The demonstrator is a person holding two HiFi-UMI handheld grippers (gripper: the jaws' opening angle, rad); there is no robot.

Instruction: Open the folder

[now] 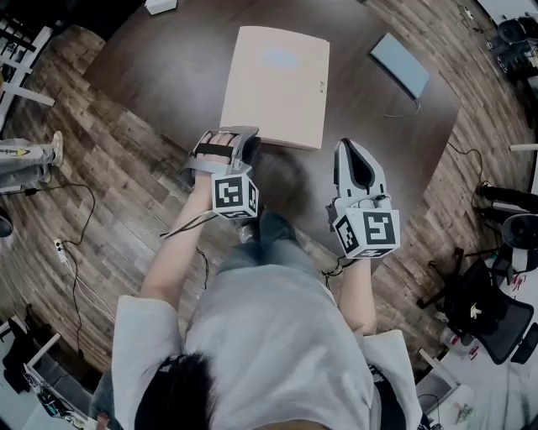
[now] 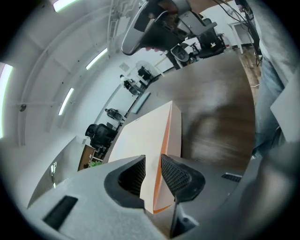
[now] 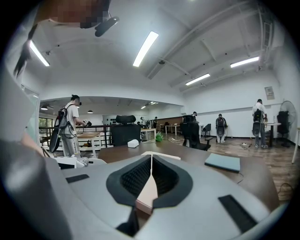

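Observation:
A pale peach folder (image 1: pixel 273 84) lies flat and closed on the dark brown table (image 1: pixel 168 59). My left gripper (image 1: pixel 242 138) is at the folder's near left corner. In the left gripper view it is rolled over, and its jaws (image 2: pixel 152 174) are shut on that corner of the folder (image 2: pixel 145 136), whose orange edge shows between the pads. My right gripper (image 1: pixel 346 144) hovers just off the near right corner. Its tips (image 3: pixel 151 161) meet with nothing held, and the folder (image 3: pixel 146 194) shows through the gap below them.
A grey-blue flat case (image 1: pixel 400 64) (image 3: pixel 222 162) with a thin cable (image 1: pixel 405 107) lies at the table's far right. A small white object (image 1: pixel 160 5) sits at the far edge. Office chairs (image 1: pixel 492 315) stand on the wood floor to the right. People stand in the background (image 3: pixel 71 123).

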